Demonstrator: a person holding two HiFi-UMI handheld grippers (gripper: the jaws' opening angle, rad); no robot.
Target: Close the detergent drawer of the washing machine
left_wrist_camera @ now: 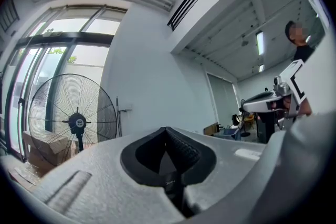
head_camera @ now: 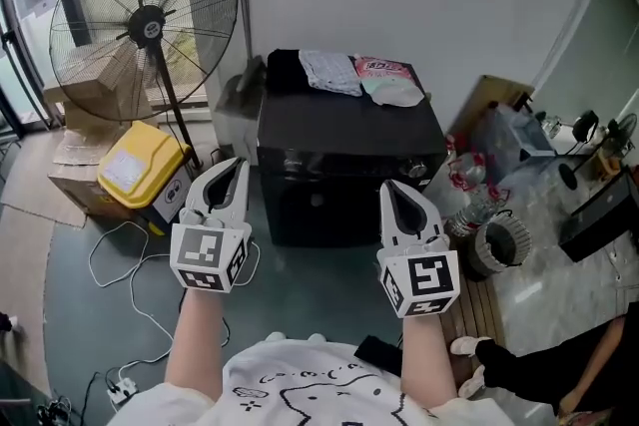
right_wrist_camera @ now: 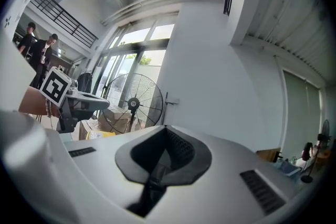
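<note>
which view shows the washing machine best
The head view. It looks down on the whole black washing machine, showing its top and front, with cloths lying on top. The left gripper view and the right gripper view show none of it.

No word, brand or number could be read. The pink packet [head_camera: 384,68] on the washing machine [head_camera: 349,130], near its back edge, bore print too small to make out, and the pale label [head_camera: 124,171] on the yellow box [head_camera: 155,147] on the floor [head_camera: 300,279] was only a blur.
</note>
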